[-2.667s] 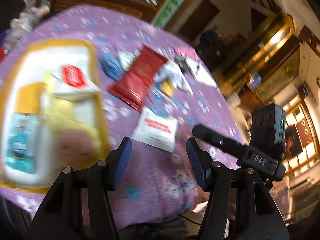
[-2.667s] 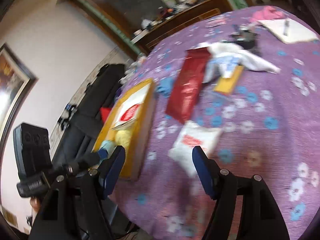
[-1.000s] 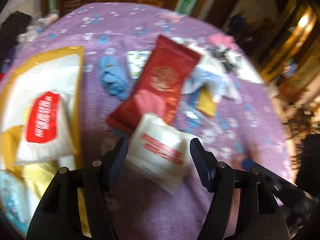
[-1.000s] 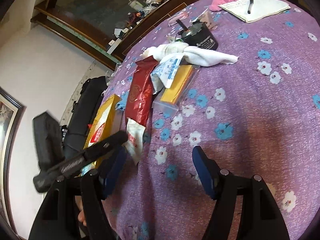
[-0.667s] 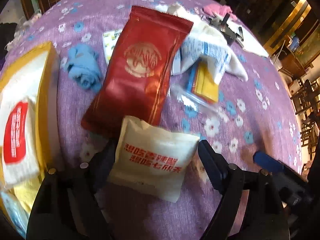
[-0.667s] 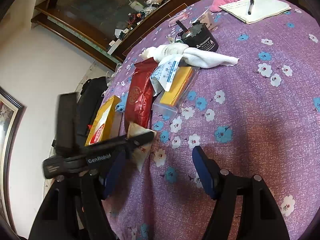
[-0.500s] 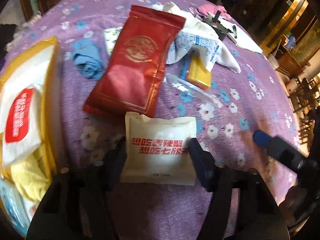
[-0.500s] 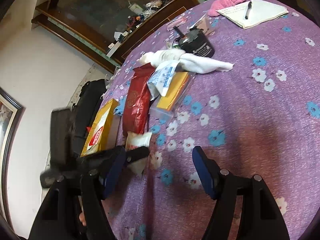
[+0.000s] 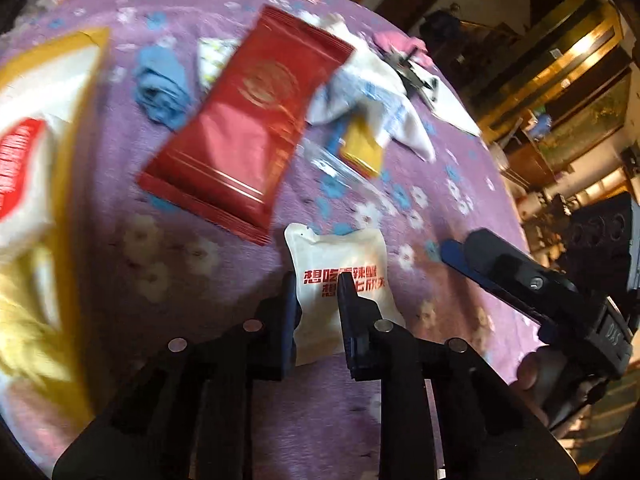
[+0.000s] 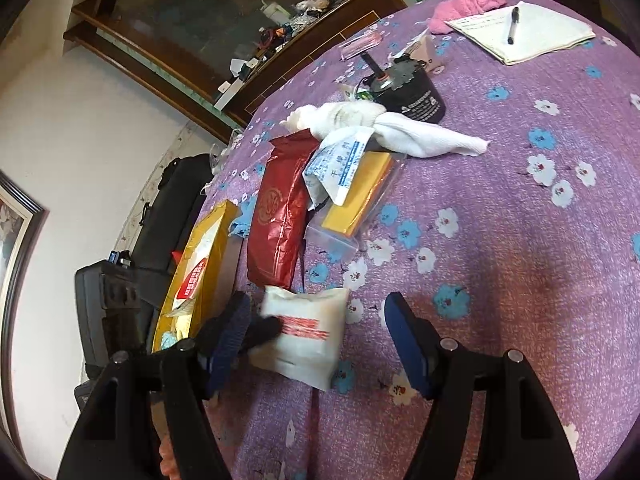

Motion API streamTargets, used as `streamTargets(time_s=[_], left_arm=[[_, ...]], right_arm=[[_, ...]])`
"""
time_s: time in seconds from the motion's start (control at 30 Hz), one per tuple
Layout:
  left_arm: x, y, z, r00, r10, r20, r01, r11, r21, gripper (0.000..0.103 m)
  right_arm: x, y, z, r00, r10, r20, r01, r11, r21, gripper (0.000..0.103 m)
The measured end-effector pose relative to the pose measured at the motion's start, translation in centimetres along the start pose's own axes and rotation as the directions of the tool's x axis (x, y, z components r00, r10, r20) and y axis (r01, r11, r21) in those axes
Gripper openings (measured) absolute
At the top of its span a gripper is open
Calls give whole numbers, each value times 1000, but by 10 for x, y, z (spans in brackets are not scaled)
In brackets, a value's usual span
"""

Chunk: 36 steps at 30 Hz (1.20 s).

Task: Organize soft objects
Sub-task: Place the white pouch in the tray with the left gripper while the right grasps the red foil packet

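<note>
A white soft packet (image 9: 340, 264) with red lettering lies on the purple flowered tablecloth (image 9: 200, 280), just below a long red pouch (image 9: 248, 120). My left gripper (image 9: 318, 292) is closing on the packet's near left part; both pads press into it and it buckles between them. In the right wrist view the same packet (image 10: 308, 332) shows with the left fingers (image 10: 260, 328) blurred at its left side. My right gripper (image 10: 316, 308) hangs open above the cloth, right of the packet, holding nothing. A yellow box (image 9: 86, 92) at the left holds another white packet and yellow cloth.
A blue cloth (image 9: 162, 88), a white towel (image 10: 420, 132), a printed sachet (image 10: 340, 164) and a yellow pack in a clear bag (image 10: 356, 200) lie behind the red pouch. Further back are a black cylinder (image 10: 412, 96), a notebook with pen (image 10: 524, 32) and a pink cloth (image 10: 468, 4).
My left gripper came down over the white packet and its jaws went from wide open around it to pinched on it. The right gripper stayed in place, open.
</note>
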<state>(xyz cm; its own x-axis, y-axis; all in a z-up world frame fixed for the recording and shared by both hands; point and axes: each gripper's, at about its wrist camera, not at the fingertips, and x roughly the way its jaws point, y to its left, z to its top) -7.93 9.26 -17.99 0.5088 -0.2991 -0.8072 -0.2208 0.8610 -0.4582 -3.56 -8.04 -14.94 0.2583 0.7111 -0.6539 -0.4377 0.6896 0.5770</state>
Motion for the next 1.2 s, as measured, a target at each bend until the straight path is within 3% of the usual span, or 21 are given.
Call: streamTargets(time_s=[0.13, 0.17, 0.2, 0.27, 0.33, 0.4, 0.53, 0.63, 0.7, 0.73, 0.77, 0.83, 1.0, 1.07, 1.2], left_arm=[[4, -2, 1, 999, -44, -16, 44, 999, -31, 18], [4, -2, -1, 999, -42, -15, 42, 999, -29, 18], [3, -4, -2, 999, -48, -15, 47, 998, -33, 18], [4, -5, -3, 998, -67, -19, 66, 997, -40, 18], [2, -5, -4, 998, -68, -13, 67, 997, -37, 18], [4, -3, -5, 997, -74, -3, 74, 995, -60, 18], [-4, -5, -5, 997, -69, 29, 70, 997, -43, 12], [-15, 0, -7, 995, -86, 43, 88, 994, -59, 9], [-26, 5, -12, 992, -115, 60, 120, 990, -73, 8], [-33, 8, -15, 990, -120, 76, 125, 990, -72, 7], [-40, 10, -18, 988, -119, 96, 127, 989, -76, 7], [-51, 15, -21, 985, -127, 112, 138, 986, -95, 7], [-83, 36, -32, 973, -146, 176, 171, 976, -133, 7], [-90, 44, -33, 970, -160, 185, 189, 971, -148, 6], [-101, 55, -33, 963, -178, 203, 212, 963, -163, 6]], right_arm=[[10, -4, -7, 999, -32, -38, 32, 999, 16, 66], [12, -4, -8, 998, -41, -46, 42, 999, 11, 60], [15, -3, -12, 995, -83, -53, 83, 997, -3, 42], [23, -4, -16, 989, -114, -95, 113, 993, -19, 17], [28, -4, -20, 986, -117, -115, 115, 993, -26, 13], [30, -1, -21, 985, -131, -111, 126, 991, -53, 13], [31, -3, -20, 988, -73, -136, 67, 997, -47, 13], [16, 8, -9, 997, -46, -60, 40, 995, -96, 17], [5, 20, 5, 998, -57, -4, 56, 990, -128, 41], [2, 23, 12, 998, -56, 20, 58, 989, -136, 73], [0, 26, 22, 996, -60, 62, 68, 988, -141, 84], [7, 33, 36, 993, -82, 84, 94, 983, -155, 84], [58, 52, 55, 998, -23, -52, 14, 986, -166, 83], [85, 56, 58, 994, -59, -94, 45, 988, -147, 82], [117, 57, 62, 985, -102, -140, 88, 991, -103, 69]])
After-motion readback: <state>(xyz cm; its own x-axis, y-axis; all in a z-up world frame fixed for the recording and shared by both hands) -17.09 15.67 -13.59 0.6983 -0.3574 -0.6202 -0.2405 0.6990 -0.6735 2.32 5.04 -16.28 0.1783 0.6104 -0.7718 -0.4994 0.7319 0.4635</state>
